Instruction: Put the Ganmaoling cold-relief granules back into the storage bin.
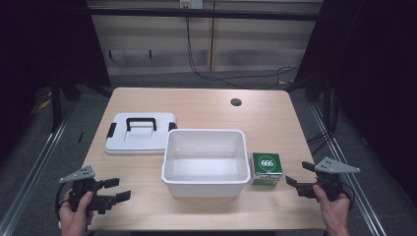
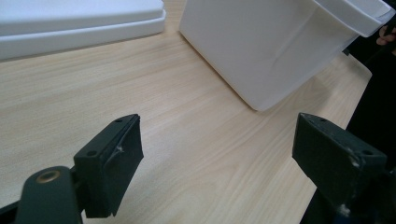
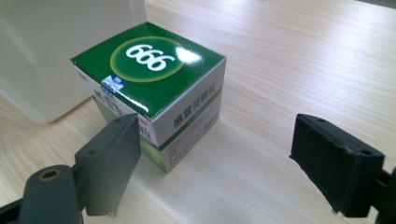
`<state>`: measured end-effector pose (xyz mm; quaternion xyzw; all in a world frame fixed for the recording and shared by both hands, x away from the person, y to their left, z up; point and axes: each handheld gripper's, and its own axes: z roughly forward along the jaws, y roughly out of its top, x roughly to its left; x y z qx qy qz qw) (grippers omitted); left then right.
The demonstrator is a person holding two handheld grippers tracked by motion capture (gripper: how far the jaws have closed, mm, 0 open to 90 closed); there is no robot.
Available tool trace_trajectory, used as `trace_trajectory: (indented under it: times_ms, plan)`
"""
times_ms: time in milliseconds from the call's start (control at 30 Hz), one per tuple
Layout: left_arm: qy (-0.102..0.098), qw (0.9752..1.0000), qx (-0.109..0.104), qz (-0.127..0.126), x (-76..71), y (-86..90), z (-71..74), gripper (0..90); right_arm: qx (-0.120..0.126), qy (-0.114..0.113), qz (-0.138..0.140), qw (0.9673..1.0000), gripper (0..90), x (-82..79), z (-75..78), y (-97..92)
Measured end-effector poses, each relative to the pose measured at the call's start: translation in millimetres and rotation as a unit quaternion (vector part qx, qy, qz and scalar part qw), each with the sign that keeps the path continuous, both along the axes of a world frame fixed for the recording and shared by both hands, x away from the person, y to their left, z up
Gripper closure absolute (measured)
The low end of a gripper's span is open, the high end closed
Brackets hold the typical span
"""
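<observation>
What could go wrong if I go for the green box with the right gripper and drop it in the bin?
1. The green box stands close beside the white bin; the right gripper, open, has little room for a jaw on that side and may bump the bin wall.
2. The box sits skewed to the jaws in the right gripper view, so closing may catch its corners and twist it.
3. The bin may slide on the smooth table if bumped.
</observation>
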<state>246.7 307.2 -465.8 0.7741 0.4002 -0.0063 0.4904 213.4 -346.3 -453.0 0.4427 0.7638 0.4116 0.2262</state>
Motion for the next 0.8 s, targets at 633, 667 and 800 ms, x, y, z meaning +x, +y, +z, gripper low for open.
trace_trajectory:
  times_ms: [633, 667, 800]
  plan:
    - [0.001, 1.0000, -0.002, -0.004, -1.2, -0.6, 0.2, 16.1, 0.010, 0.006, 0.014, 0.9998, 15.1, -0.6, 9.2, 8.8]
    - [0.000, 1.0000, 0.002, -0.004, -1.1, -0.6, -0.1, 16.1, 0.011, 0.004, 0.020, 0.9997, 13.5, -0.1, 13.5, 9.2]
    - [0.001, 1.0000, -0.001, -0.001, -0.5, -0.4, -0.3, 16.1, 0.016, 0.008, 0.032, 0.9993, 13.2, 3.4, 19.4, 9.6]
